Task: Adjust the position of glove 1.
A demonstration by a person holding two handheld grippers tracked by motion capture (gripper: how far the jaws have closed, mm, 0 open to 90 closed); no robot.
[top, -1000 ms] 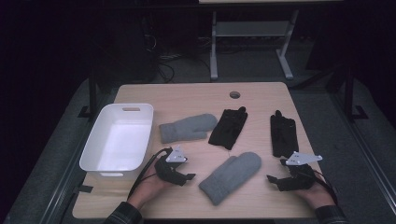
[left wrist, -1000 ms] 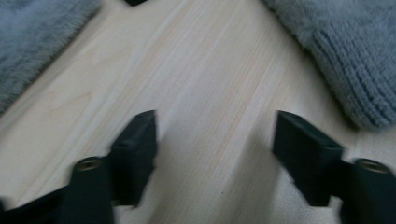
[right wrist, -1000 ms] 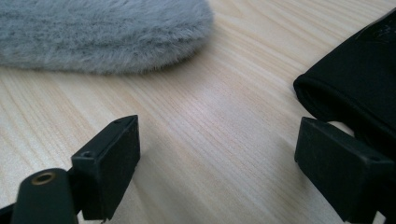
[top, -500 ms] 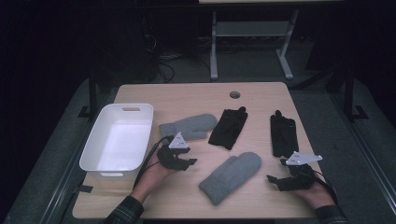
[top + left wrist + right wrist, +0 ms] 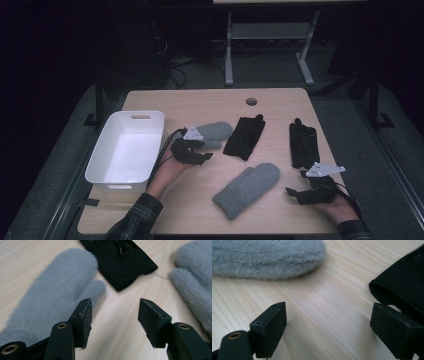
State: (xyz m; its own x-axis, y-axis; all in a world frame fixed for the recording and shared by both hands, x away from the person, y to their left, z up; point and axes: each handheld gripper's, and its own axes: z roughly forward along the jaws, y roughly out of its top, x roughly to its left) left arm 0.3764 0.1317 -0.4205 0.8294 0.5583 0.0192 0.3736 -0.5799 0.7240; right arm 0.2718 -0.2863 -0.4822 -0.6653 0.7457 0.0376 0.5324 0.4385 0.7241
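On the table (image 5: 210, 102) lie two grey mittens, one (image 5: 216, 132) near the bin and one (image 5: 247, 189) nearer the front edge, and two black gloves, one (image 5: 244, 137) mid-table, one (image 5: 303, 144) right. One white bin (image 5: 111, 165) stands left.

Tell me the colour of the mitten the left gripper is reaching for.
Grey and fuzzy; the mitten shows best in the left gripper view.

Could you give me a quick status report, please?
Left gripper open above grey mitten. Right gripper open, empty. Nothing in the way.
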